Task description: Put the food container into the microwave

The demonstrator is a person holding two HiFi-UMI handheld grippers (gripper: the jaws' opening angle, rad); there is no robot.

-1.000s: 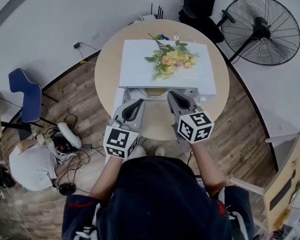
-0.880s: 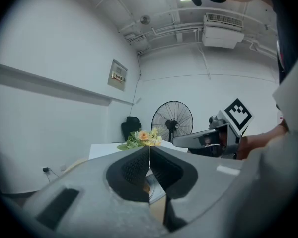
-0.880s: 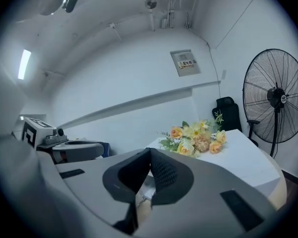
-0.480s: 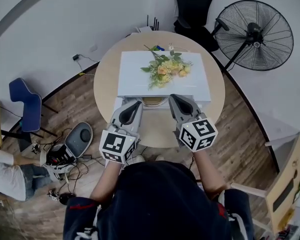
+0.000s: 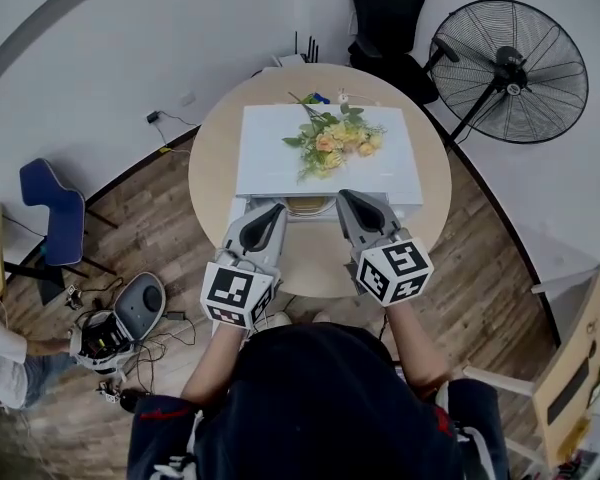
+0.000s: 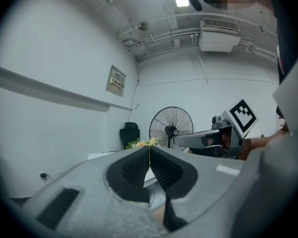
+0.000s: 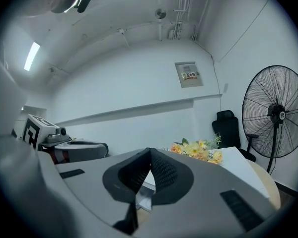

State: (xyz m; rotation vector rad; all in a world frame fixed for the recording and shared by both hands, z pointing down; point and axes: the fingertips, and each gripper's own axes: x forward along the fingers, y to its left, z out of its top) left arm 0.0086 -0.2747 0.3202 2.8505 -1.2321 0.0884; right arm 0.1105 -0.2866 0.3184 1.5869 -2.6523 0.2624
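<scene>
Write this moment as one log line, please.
left gripper: shut, empty | right gripper: shut, empty | both before microwave | flowers on top

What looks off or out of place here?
A flower bouquet lies across the top of the white microwave, an odd spot for it. No food container shows in any view, and both the left gripper and the right gripper are shut on nothing in front of the microwave. Nothing looks spilled or damaged.
</scene>
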